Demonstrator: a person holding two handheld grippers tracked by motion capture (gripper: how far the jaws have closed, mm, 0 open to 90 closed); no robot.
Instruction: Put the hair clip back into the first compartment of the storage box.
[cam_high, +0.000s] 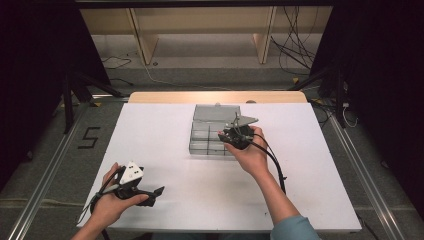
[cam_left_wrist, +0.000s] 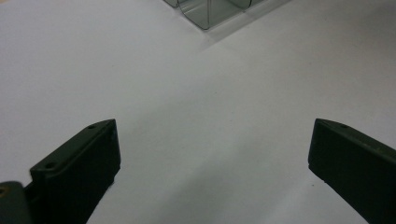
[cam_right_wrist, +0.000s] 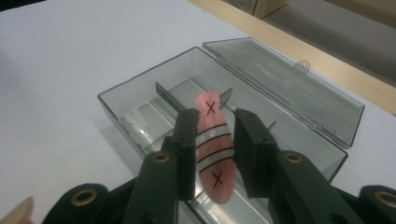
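Observation:
My right gripper (cam_right_wrist: 217, 117) is shut on a flat pink piece (cam_right_wrist: 214, 156) marked with black stripes and two X marks. The piece hangs upright over a clear grey compartment box (cam_right_wrist: 122, 102) whose lid (cam_right_wrist: 289, 84) lies open behind it. In the high view the right gripper (cam_high: 231, 134) hovers over the right side of the box (cam_high: 202, 134) at mid table. At the table's front left corner, my left gripper (cam_high: 158, 194) rests low in the hand. Its jaws stand wide apart over bare white tabletop, the left gripper (cam_left_wrist: 215, 135) holding nothing.
The white table (cam_high: 165, 165) has a wooden strip (cam_high: 215, 97) along its far edge. A corner of the clear box (cam_left_wrist: 210, 11) lies ahead of the left gripper. Cables and wooden frame legs stand on the floor beyond the table.

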